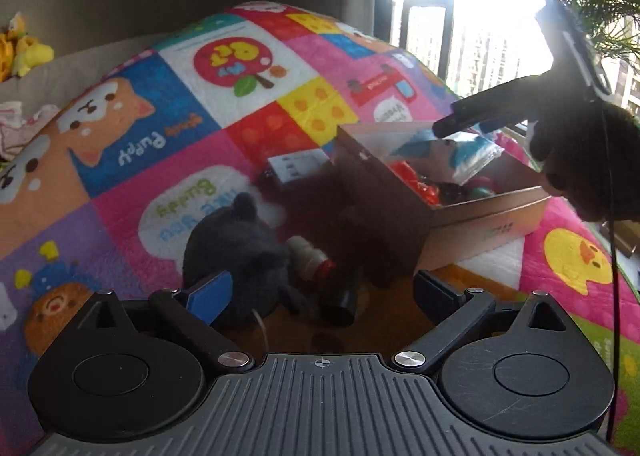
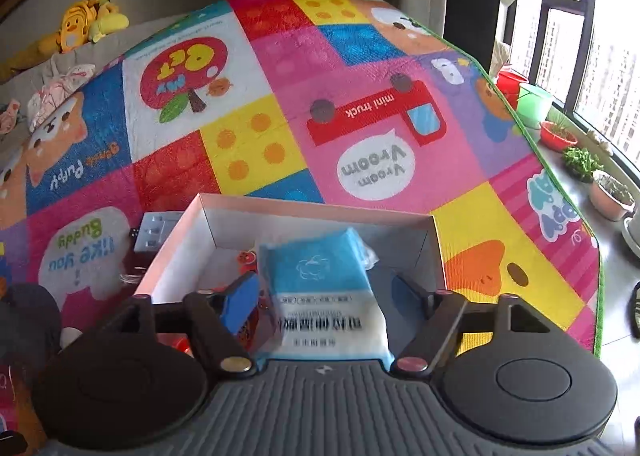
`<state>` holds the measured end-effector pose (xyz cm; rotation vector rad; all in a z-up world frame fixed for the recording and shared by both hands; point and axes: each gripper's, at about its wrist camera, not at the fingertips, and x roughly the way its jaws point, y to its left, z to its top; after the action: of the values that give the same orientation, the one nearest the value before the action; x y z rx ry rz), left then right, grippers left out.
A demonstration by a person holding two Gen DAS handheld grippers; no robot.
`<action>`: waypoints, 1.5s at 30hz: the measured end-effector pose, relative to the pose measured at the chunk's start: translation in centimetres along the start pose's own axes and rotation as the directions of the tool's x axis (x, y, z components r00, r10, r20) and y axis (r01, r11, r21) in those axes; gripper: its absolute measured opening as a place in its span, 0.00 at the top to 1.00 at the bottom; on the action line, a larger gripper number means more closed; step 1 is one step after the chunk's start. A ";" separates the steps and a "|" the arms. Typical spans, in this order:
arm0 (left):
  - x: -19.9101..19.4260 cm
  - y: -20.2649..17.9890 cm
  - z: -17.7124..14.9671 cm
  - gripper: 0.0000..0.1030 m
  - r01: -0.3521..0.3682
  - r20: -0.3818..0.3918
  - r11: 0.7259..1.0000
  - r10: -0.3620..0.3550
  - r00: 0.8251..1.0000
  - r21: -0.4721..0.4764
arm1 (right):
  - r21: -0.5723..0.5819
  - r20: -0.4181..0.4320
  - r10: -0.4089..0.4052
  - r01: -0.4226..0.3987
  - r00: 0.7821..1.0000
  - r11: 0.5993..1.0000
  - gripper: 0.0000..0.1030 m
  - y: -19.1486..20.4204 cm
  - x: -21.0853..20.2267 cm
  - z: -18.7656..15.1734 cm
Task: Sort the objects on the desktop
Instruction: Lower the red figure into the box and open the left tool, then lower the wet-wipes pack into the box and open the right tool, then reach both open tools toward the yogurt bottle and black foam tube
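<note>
Patchwork play mat [image 2: 360, 56], soft quilted fabric. On it, open rectangular cardboard box [image 2: 438, 252] holding blue-white plastic tissue pack [image 2: 320, 280], long axis pointing away from right gripper [image 2: 324, 296], plus red bits [image 1: 412, 180]. Right claw spread, pack between fingers, contact unclear. Left gripper [image 1: 320, 292] spread, holding nothing, near grey plush [image 1: 236, 244] outside box.

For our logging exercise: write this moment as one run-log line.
right gripper: open around blue-white packet, over box | left gripper: open, empty, near dark plush | mat: plush, bottle unsorted
</note>
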<state>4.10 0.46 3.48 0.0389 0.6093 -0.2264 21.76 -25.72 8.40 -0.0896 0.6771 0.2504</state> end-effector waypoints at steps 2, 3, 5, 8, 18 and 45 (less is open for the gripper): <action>0.1 1.1 -0.8 0.02 -0.021 -0.021 0.999 0.021 1.000 -0.027 | -0.030 0.041 -0.014 0.015 0.999 0.999 0.20 1.1 -1.8 -0.1; 0.2 1.6 -1.1 0.02 -0.031 -0.029 0.999 0.030 0.999 -0.042 | -0.056 0.070 -0.012 0.016 0.998 0.998 0.20 2.0 -2.9 -0.2; 0.3 2.7 -1.6 0.02 -0.072 -0.038 0.995 0.069 0.997 -0.067 | -0.131 0.119 0.026 -0.011 0.992 0.991 0.20 4.5 -5.0 -0.9; 0.1 4.4 -1.6 0.02 -0.153 -0.035 0.982 0.150 0.988 -0.107 | -0.250 0.145 0.112 -0.073 0.983 0.966 0.23 8.9 -6.9 -2.6; -2.5 7.5 -1.4 0.02 -0.214 -0.010 0.958 0.216 0.976 -0.192 | -0.334 -0.072 0.246 -0.256 0.967 0.907 0.47 18.1 -4.0 -9.0; 4.2 0.0 0.5 0.02 0.166 -0.058 0.986 -0.166 0.984 -0.019 | 0.040 -0.061 0.013 -0.011 0.998 0.999 0.40 2.1 -8.5 -15.9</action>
<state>7.68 -0.38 1.47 -0.0188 0.6739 -0.3838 5.21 -28.00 1.42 -0.0555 0.7439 0.2464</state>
